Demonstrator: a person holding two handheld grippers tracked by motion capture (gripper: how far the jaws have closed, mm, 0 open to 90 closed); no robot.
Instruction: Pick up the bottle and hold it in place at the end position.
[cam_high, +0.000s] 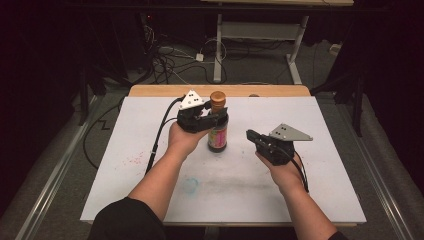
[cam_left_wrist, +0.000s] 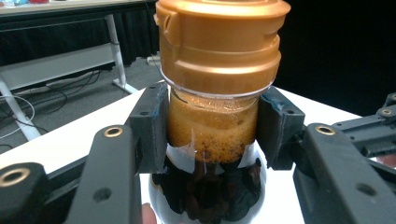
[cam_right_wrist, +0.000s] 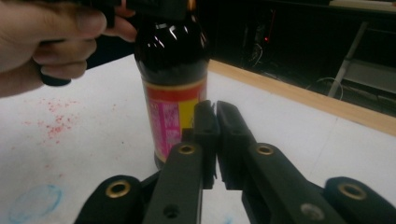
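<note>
The left gripper (cam_high: 212, 116) is closed on the neck of a sauce bottle (cam_high: 218, 131). In the left gripper view its two black pads (cam_left_wrist: 150, 126) press on both sides of the clear neck (cam_left_wrist: 212, 128), just under the gold screw cap (cam_left_wrist: 219, 44), so the bottle is held firmly between them. Inside the neck there is brown foam, and below it the liquid is very dark.

The right gripper (cam_high: 248, 134) holds nothing. In the right gripper view its two jaws stand together with only a thin slit between the pads (cam_right_wrist: 215, 140), and no object is between them. It is near the bottle, at the bottle's right side in the high view, but it does not touch it.

The bottle stands upright on the white table top (cam_high: 320, 190), a little behind the middle of it. It has a label (cam_right_wrist: 175, 119) in red, pink and yellow around the lower body. The left hand (cam_high: 184, 137) is around the left gripper, and the right hand (cam_high: 285, 167) carries the right one lower in the high view.

On the white surface there are small red specks (cam_high: 134, 161) at the left and a pale blue ring mark (cam_high: 190, 185) near the front. Behind the white top, a wooden edge (cam_high: 160, 90) of the table is visible, and beyond it, cables (cam_high: 170, 62) lie on the floor.
</note>
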